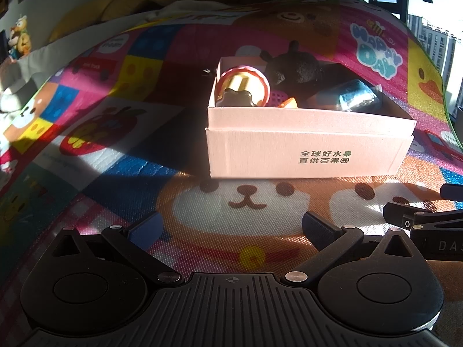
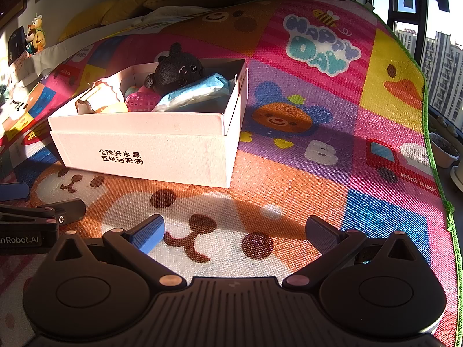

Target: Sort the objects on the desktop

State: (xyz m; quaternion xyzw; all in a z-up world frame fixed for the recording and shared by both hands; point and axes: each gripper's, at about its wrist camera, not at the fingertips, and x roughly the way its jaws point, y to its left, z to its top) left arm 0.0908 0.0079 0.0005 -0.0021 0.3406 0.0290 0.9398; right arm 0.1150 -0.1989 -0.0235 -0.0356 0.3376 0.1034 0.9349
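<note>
A pink cardboard box [image 1: 303,156] [image 2: 144,156] with black Chinese print sits on the colourful play mat. Inside lie a black plush bear [image 1: 292,69] [image 2: 176,69], a pink mesh ball [image 2: 141,101], a blue tissue pack [image 2: 196,92] [image 1: 356,95], a pink-rimmed toy [image 1: 243,84] and other small items. My left gripper [image 1: 231,231] is open and empty, low over the mat in front of the box. My right gripper [image 2: 235,232] is open and empty, in front of the box and right of the left one.
The play mat [image 2: 318,173] covers the surface; its green edge [image 2: 434,159] runs along the right, by the window. Each gripper shows at the edge of the other's view: the right one [image 1: 428,222], the left one [image 2: 43,217]. A plush figure [image 2: 36,33] stands far left.
</note>
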